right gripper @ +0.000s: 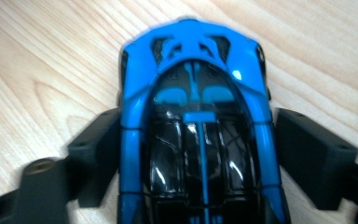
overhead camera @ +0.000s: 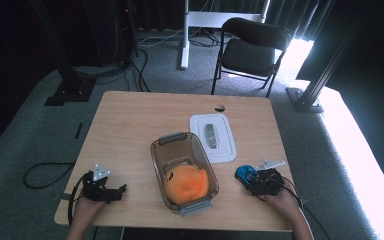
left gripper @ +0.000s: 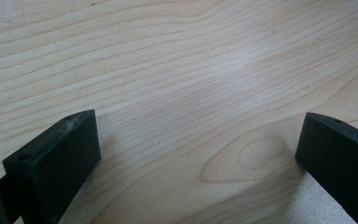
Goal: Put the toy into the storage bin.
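While the high view takes in the whole table [overhead camera: 130, 120], the right gripper view goes close on a blue toy car [right gripper: 198, 135] standing on the wood, its black glass roof and blue centre stripe plain to see. From above, that car [overhead camera: 244, 173] is a small blue patch at about 4 o'clock on the tabletop, just at 9 o'clock of the right gripper [overhead camera: 254, 180] and partly covered by it. In the right gripper view the two black jaws flank the car's sides; the left one seems to meet the body and the right one sits just beside it, but blur keeps it unclear whether either presses. The jaws stand fairly wide around the car, and its near end is cut off by the bottom edge.

Near 8 o'clock on the table lies the left gripper [overhead camera: 117, 192], held by a hand [overhead camera: 84, 210]. Its own view shows its jaws wide apart over bare wood grain, with nothing between them.

Only the high view gives the rest: a clear plastic box [overhead camera: 184, 170] at the centre holding an orange plush toy [overhead camera: 186, 182], and a white lid [overhead camera: 213, 138] just at 1 o'clock of the box. A black chair [overhead camera: 250, 50] stands beyond the table at 12 o'clock. The toy's shape is hard to make out through the box.
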### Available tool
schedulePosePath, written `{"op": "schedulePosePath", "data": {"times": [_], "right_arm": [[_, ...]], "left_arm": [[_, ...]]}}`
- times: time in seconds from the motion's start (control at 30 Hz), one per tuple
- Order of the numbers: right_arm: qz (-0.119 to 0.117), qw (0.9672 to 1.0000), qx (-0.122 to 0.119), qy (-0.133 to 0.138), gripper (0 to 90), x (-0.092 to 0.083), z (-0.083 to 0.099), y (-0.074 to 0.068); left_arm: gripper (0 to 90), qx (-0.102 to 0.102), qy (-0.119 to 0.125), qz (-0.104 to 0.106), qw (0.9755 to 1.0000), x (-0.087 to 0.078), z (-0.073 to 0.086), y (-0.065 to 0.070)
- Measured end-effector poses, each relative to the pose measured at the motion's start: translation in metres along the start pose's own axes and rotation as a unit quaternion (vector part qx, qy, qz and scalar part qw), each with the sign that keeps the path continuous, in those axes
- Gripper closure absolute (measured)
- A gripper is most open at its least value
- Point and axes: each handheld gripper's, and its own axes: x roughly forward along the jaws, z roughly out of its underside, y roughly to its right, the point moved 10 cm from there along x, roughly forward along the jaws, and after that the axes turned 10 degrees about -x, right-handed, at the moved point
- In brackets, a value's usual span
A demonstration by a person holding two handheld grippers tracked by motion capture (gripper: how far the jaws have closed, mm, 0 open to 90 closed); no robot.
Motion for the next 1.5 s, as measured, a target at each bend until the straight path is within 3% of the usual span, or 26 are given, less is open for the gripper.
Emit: {"op": "schedulePosePath", "data": {"times": [0.07, 0.63, 0.8, 1.1, 1.5], "right_arm": [[0.003, 0.9999, 0.001, 0.016, 24.9, -0.0005, -0.0002, -0.0015], [0.012, 0.9998, 0.015, 0.005, 22.9, -0.0016, 0.0015, -0.0013], [0.017, 0.9996, 0.017, 0.016, 25.1, -0.0022, 0.0018, -0.0025], [0.006, 0.9999, 0.004, 0.013, 25.0, -0.0029, 0.0026, -0.0017], [0.009, 0.9999, 0.010, 0.008, 24.9, -0.0032, 0.0029, -0.0022]], "left_arm": [[0.1, 0.000, 0.000, 0.000, 1.0000, 0.0000, 0.0001, 0.0000], [0.1, 0.000, 0.000, 0.001, 1.0000, -0.0001, 0.0001, 0.0002], [0.1, 0.001, 0.000, 0.001, 1.0000, -0.0002, 0.0002, 0.0002], [0.1, 0.001, 0.000, 0.001, 1.0000, -0.0002, 0.0003, 0.0002], [0.1, 0.001, 0.000, 0.001, 1.0000, -0.0002, 0.0003, 0.0003]]}}
